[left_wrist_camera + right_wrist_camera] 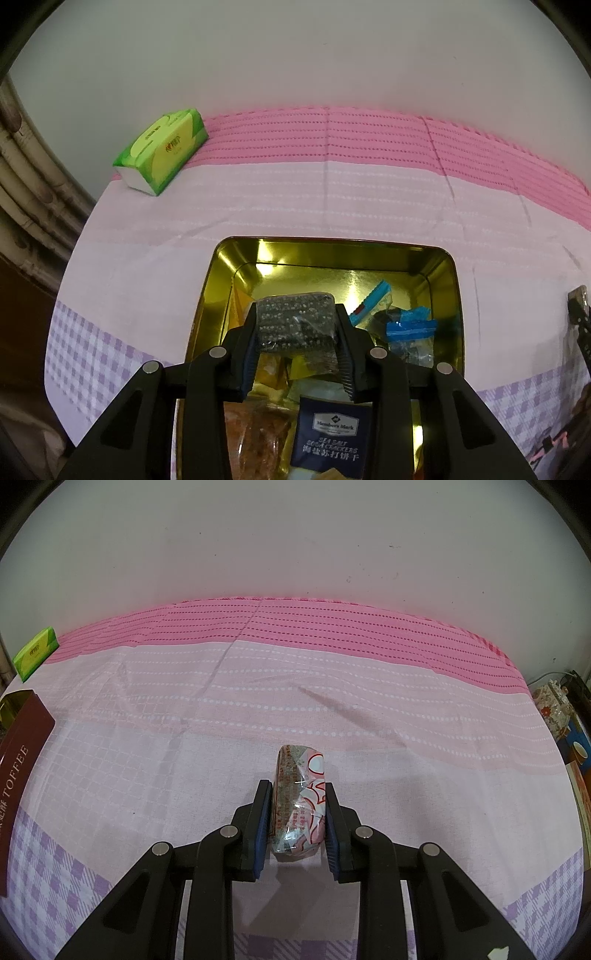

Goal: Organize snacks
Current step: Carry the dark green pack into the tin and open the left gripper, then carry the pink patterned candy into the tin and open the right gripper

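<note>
Left tongs (297, 332) clamped on a dark speckled snack packet (295, 325), held over the open gold tin (452, 295) among blue-wrapped snacks (408, 326) and a navy cracker packet (330, 435). Right tongs (297, 819) clenched on a pink-and-white wrapped snack (300, 801), resting on the pink cloth (332, 686) over the table. Green tissue pack (162, 151) well apart, far left.

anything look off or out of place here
Nothing damaged or spilled. The snacks in the gold tin lie jumbled, not sorted. The left gripper holds a dark speckled packet over it; the right gripper holds a pink-wrapped snack over the cloth.
</note>
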Available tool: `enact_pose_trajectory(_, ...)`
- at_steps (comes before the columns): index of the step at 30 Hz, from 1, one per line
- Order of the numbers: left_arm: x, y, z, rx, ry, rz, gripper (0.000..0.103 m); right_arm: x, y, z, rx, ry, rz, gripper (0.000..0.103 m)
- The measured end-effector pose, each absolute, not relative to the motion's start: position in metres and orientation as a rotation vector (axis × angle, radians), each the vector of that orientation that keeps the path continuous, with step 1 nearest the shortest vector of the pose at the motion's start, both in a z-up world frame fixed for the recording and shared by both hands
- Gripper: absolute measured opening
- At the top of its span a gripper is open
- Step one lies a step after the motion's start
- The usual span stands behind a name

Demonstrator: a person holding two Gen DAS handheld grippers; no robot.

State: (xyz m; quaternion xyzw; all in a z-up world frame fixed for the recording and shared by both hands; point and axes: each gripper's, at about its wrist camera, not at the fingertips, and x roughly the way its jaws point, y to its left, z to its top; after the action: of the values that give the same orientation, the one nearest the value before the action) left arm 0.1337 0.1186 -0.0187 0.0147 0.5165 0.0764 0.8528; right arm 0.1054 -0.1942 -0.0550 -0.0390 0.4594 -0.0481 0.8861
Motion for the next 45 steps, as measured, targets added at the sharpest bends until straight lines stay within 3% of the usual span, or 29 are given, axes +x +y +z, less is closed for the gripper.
enact_pose_trajectory(45,0.067,0.136,0.011,0.096,0.942,0.228,0.051,0.114,-0.195,-0.053,-0.096,1.018,-0.092,0.025)
